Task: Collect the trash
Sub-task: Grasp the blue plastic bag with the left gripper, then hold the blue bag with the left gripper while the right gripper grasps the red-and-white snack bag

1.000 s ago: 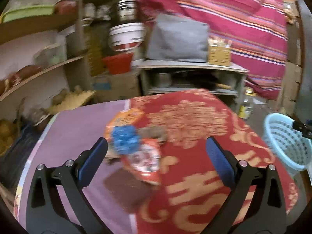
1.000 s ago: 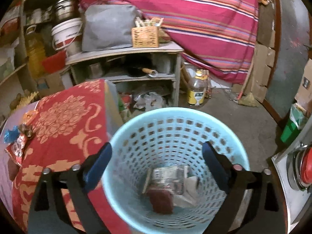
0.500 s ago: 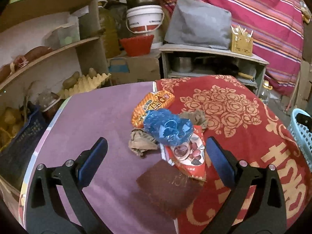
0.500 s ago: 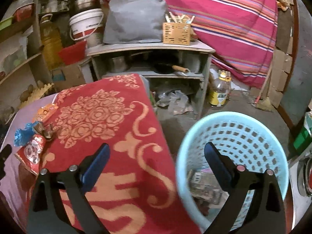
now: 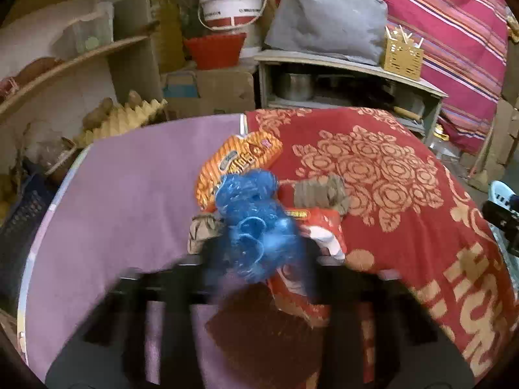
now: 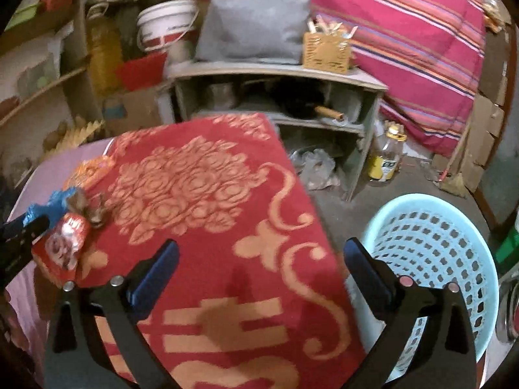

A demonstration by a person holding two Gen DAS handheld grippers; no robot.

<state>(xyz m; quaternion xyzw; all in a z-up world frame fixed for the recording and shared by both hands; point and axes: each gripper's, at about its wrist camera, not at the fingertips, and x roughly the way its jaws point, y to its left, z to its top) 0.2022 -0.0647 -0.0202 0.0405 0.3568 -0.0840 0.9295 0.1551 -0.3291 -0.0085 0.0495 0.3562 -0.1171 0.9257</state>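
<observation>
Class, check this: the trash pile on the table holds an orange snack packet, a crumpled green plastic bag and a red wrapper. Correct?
Not quite. The crumpled plastic bag is blue, not green, as the left wrist view shows. The orange snack packet and red wrapper are right.

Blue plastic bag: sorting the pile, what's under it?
Under the blue plastic bag: an orange snack wrapper, a red wrapper, brown crumpled paper. Anything directly beneath is hidden.

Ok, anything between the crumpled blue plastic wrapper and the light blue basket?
Nothing visible. The crumpled blue plastic wrapper sits between the closing left gripper jaws. From there, only bare red patterned cloth lies before the light blue perforated basket, which stands on the floor past the table edge.
</observation>
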